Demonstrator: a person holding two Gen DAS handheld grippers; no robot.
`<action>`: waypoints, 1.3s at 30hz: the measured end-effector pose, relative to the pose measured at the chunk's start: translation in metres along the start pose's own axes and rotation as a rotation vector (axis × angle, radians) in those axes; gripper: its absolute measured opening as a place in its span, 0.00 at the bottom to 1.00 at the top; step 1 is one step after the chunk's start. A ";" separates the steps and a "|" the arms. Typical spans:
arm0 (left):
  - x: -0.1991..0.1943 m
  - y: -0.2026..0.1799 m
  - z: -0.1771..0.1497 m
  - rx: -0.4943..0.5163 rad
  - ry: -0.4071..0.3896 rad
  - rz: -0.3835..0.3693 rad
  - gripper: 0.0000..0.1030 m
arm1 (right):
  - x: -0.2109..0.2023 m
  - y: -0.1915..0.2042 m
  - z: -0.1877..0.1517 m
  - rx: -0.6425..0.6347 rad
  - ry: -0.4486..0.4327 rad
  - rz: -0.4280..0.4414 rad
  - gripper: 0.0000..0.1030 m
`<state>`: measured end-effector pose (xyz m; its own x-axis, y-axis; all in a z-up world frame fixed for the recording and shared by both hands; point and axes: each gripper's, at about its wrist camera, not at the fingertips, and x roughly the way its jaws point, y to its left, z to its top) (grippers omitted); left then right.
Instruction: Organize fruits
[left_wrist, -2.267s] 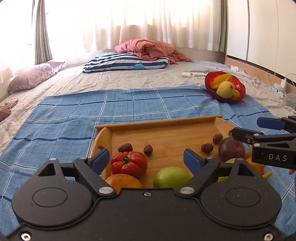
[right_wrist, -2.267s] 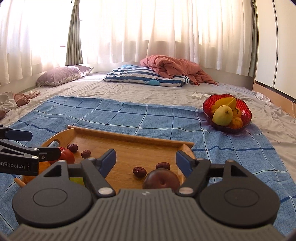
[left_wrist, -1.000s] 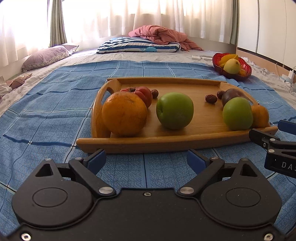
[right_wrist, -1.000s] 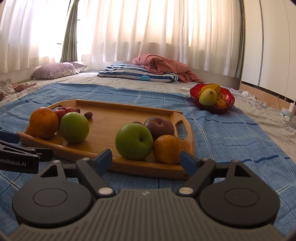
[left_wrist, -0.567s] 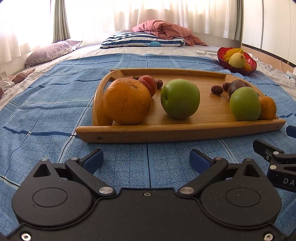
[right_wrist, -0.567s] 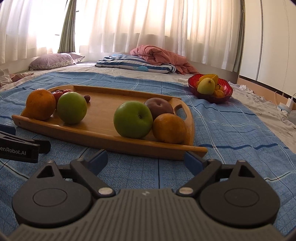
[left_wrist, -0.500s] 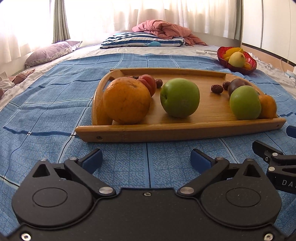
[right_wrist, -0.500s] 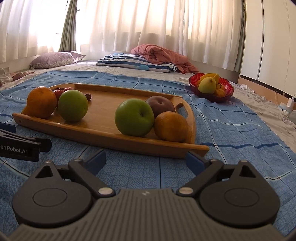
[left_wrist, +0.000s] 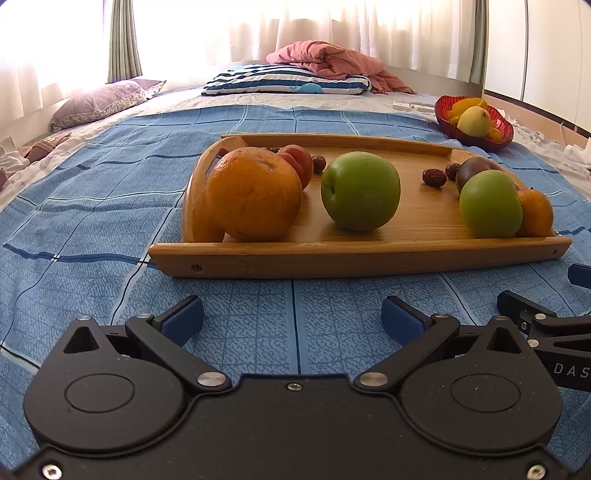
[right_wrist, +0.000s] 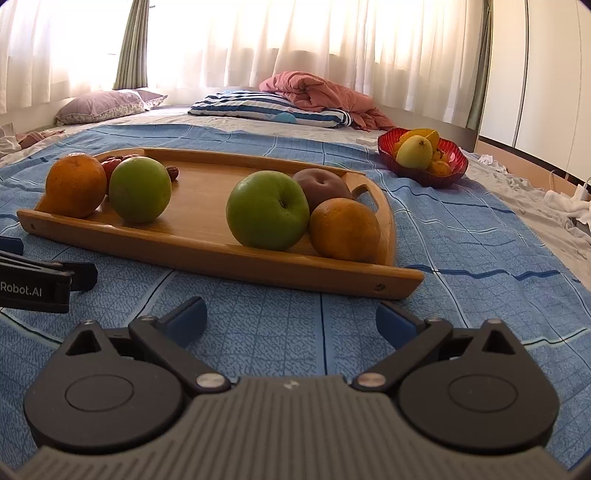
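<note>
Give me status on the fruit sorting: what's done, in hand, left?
Done: the red bowl already holds a pear and other yellow and orange fruit.
In hand: nothing. The left gripper and right gripper have just been opening, with only blue cloth between their fingers.
Left: everything on the wooden tray: two oranges, two green apples, a tomato, a dark fruit and small dates.

two oranges (left_wrist: 253, 193), two green apples (left_wrist: 360, 191), one tomato (left_wrist: 297, 164), one wooden tray (left_wrist: 354, 256).
</note>
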<state>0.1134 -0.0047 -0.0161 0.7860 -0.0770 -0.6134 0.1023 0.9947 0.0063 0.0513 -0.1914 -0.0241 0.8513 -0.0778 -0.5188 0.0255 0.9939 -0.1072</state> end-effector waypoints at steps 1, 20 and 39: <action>0.000 0.000 0.000 -0.001 0.000 0.001 1.00 | 0.001 -0.001 0.000 0.004 0.003 0.002 1.00; 0.001 0.002 -0.001 -0.005 -0.005 0.009 1.00 | 0.010 -0.006 0.003 0.022 0.040 0.041 1.00; 0.002 -0.001 -0.001 -0.005 -0.004 0.034 1.00 | 0.011 -0.008 0.002 0.026 0.041 0.052 1.00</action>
<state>0.1145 -0.0056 -0.0182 0.7912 -0.0437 -0.6100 0.0727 0.9971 0.0229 0.0616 -0.1997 -0.0275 0.8300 -0.0290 -0.5571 -0.0037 0.9983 -0.0575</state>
